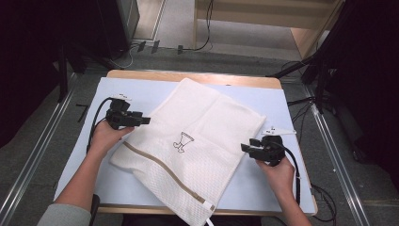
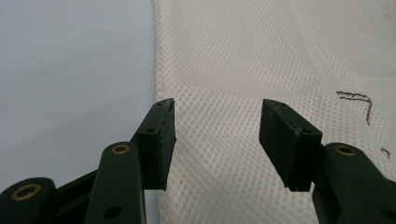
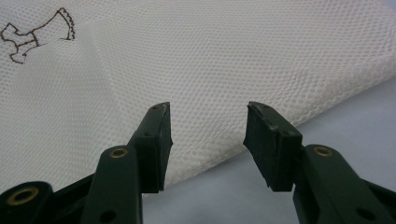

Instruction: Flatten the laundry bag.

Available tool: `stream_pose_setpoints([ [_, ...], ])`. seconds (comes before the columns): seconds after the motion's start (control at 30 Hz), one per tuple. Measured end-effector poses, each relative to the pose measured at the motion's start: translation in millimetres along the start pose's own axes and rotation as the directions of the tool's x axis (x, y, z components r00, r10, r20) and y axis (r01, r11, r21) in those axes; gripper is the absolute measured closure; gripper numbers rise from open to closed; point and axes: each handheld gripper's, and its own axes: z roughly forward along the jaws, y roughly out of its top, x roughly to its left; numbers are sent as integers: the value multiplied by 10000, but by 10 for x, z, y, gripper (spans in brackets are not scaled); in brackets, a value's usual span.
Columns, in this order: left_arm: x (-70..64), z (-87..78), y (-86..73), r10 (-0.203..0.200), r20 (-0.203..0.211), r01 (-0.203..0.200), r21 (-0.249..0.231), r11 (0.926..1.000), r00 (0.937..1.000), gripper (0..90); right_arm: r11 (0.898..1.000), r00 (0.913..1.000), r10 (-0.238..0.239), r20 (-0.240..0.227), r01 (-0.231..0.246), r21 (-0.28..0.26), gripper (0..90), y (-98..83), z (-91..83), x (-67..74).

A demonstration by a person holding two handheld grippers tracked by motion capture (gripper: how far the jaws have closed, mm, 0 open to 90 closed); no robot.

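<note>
A white mesh laundry bag (image 1: 197,141) lies flat and slanted on the pale blue mat (image 1: 141,92), with a tan zipper (image 1: 162,165) near its front edge and a small dark emblem (image 1: 183,141) in the middle. My left gripper (image 1: 147,121) sits at the bag's left edge, jaws open. In the left gripper view the gripper (image 2: 217,140) frames mesh (image 2: 261,56) with nothing pinched. My right gripper (image 1: 243,148) is at the bag's right edge, also open. In the right gripper view the gripper (image 3: 208,144) points at the bag's edge (image 3: 224,70), apart from it.
The mat covers a wooden table (image 1: 197,76). The bag's front corner hangs over the near table edge (image 1: 202,217). Cables (image 1: 301,101) and dark stands lie on the floor to the right and behind. Bare mat shows at both sides of the bag.
</note>
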Motion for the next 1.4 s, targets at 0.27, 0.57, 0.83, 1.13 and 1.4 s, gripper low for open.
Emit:
stream_pose_setpoints([
  [0.27, 53, 221, 106, 11, 110, -13, 205, 9998, 9999, 499, 9996, 9994, 242, 257, -238, -156, 498, -86, -15, 9],
  [0.57, 158, 443, 102, 14, -326, -1, 383, 9993, 9995, 484, 9996, 9988, 235, 420, -242, 159, 453, -135, 115, 78],
  [0.83, 76, 469, 64, 443, -386, -410, 814, 9958, 9983, 567, 9990, 9957, -108, 920, 67, 448, 404, -174, 254, 118],
  [1.13, 59, 461, 19, 238, -186, -222, 833, 9963, 9995, 781, 9977, 9852, -558, 1621, 489, 464, 579, -157, 310, 199],
  [1.4, 75, 445, 24, -103, 242, 80, 940, 9955, 9997, 863, 9976, 9926, -395, 1144, 328, 602, 846, -107, 311, 134],
])
